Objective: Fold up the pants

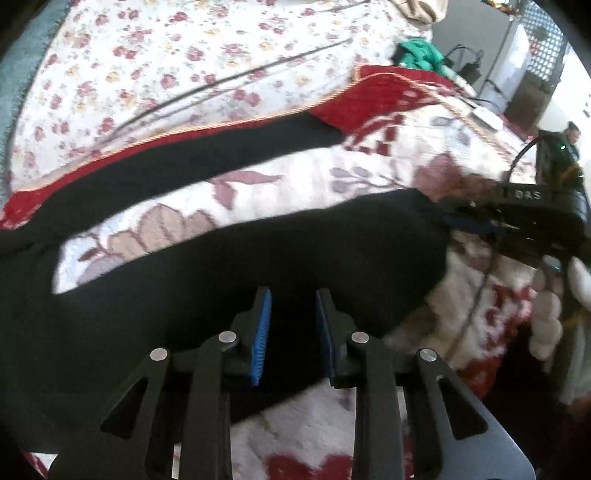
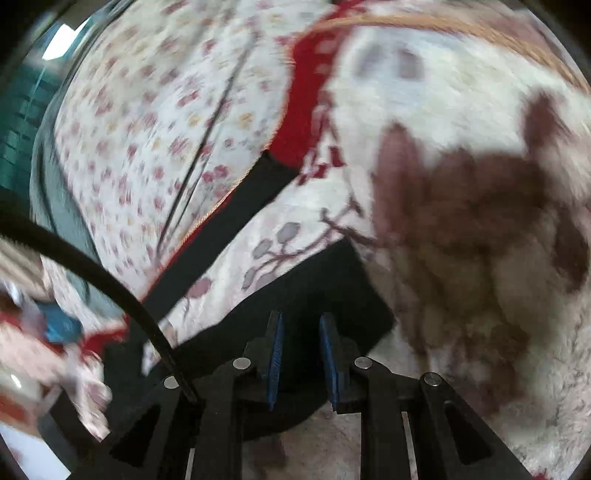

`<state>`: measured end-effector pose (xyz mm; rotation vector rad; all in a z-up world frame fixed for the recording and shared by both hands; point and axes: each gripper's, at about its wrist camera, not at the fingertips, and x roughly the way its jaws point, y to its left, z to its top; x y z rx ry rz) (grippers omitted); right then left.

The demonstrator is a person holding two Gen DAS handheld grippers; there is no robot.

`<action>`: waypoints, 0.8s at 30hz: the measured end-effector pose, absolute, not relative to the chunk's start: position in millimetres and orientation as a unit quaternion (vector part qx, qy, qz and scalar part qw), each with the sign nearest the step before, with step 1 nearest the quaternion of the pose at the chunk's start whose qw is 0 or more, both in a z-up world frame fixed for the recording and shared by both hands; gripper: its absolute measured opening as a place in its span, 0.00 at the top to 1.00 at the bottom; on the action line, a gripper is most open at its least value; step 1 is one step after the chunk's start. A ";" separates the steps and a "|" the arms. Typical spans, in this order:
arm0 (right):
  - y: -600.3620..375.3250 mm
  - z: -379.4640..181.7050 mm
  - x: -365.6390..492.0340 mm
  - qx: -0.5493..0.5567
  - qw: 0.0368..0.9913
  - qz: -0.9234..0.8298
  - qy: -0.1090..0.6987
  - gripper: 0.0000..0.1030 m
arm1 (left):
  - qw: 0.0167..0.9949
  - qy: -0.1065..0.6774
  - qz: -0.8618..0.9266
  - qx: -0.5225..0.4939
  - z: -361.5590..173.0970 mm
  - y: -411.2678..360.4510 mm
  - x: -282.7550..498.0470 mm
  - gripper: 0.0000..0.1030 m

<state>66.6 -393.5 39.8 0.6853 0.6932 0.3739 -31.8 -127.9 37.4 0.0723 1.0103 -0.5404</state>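
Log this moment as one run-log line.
stage: grasp | left tool: shut on pants leg | right tool: shut on leg hem | surface: blanket

- A bed fills both views, covered by a white sheet (image 1: pixel 155 62) with small red flowers.
- Over it lies a plush white blanket (image 1: pixel 332 173) with large brown and red blooms, red border and gold cord edge.
- Green cloth (image 1: pixel 419 53) lies at the far end.
- Grey floor (image 1: pixel 469 33) and bright daylight show beyond.

Left claw (image 1: pixel 291 332) and right claw (image 2: pixel 300 354) both angle downward, pads pinching black cloth.
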 end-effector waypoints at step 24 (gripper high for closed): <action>-397.5 15.6 83.8 0.354 0.837 0.217 0.356 0.66 | 0.827 0.447 -0.315 0.127 26.9 -204.3 -46.8 0.66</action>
